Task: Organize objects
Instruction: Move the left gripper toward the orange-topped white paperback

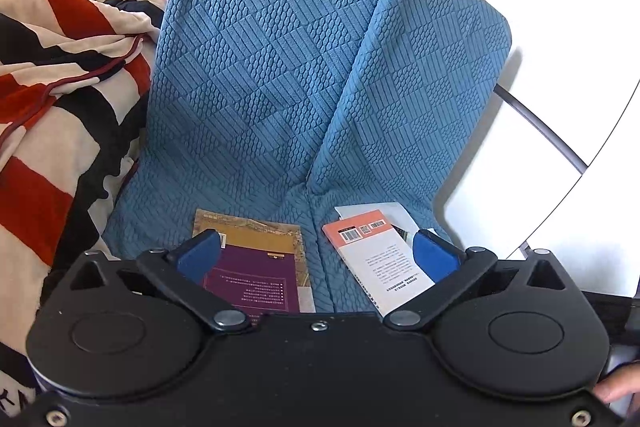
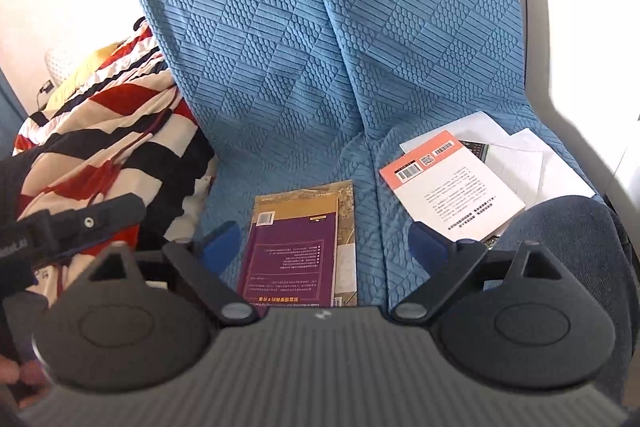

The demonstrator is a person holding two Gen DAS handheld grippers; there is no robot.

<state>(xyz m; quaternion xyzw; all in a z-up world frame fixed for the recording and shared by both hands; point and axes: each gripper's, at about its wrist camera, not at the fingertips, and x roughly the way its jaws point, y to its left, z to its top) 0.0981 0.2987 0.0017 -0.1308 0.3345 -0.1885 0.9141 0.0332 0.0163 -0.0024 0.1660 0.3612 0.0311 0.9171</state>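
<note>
Currently both tools, left (image 1: 318, 253) and right (image 2: 324, 247), gape empty; purple book (image 2: 292, 255) could slide off sofa (image 2: 312, 67) if nudged.

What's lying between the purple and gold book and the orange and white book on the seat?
Nothing: bare blue quilted cover separates the purple and gold book from the orange and white book, clearest in the right wrist view.

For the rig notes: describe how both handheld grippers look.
Left gripper: smooth black body, two round caps, silver pivot bolts, black linkage arms, blue fingers. Right gripper: grey ribbed body with a small pale mark, round caps, the same bolts and blue fingers.
</note>
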